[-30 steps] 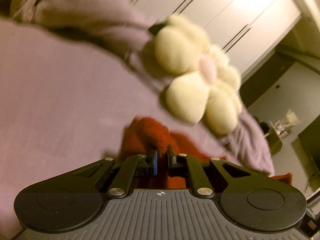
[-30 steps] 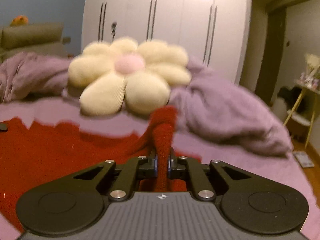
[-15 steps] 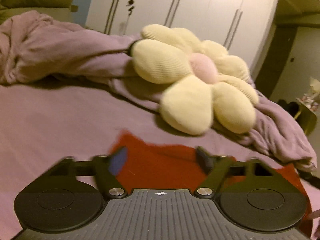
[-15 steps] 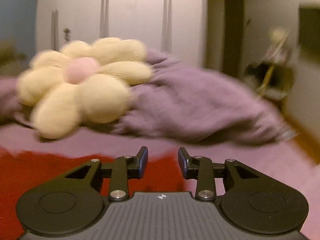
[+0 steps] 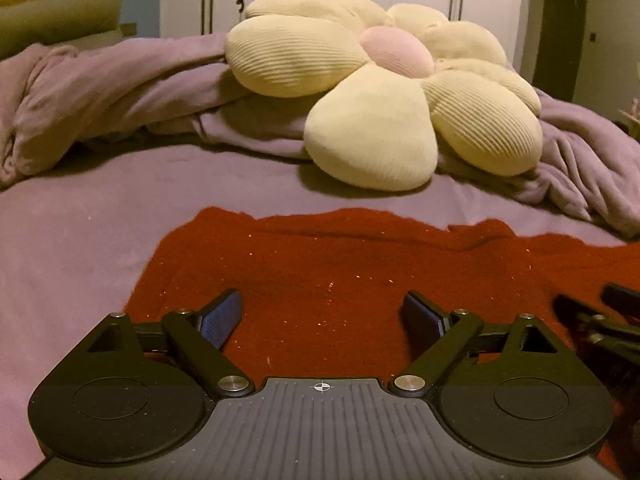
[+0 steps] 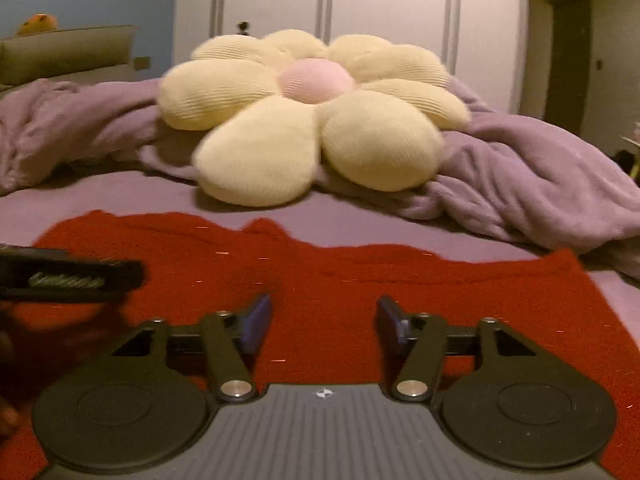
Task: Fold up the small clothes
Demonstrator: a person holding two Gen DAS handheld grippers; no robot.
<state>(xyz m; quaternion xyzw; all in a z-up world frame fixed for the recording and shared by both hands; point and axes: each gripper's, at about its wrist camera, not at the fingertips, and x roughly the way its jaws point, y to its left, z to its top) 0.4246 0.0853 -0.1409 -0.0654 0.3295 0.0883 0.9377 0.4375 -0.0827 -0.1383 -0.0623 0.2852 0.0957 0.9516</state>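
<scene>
Red knitted garment (image 5: 360,264) lies spread flat on the purple bedsheet (image 5: 80,232), in front of the cream flower-shaped plush cushion (image 5: 384,92) and the crumpled purple blanket (image 6: 540,184). Left gripper (image 5: 322,316): jaws spread wide, holding nothing, over the garment. Right gripper (image 6: 324,320): jaws likewise wide apart, empty, over the same garment.

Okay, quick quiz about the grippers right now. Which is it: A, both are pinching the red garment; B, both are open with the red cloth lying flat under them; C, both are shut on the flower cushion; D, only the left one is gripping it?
B: the left gripper and right gripper both have their fingers spread, with the red garment flat on the bed beneath them.
</scene>
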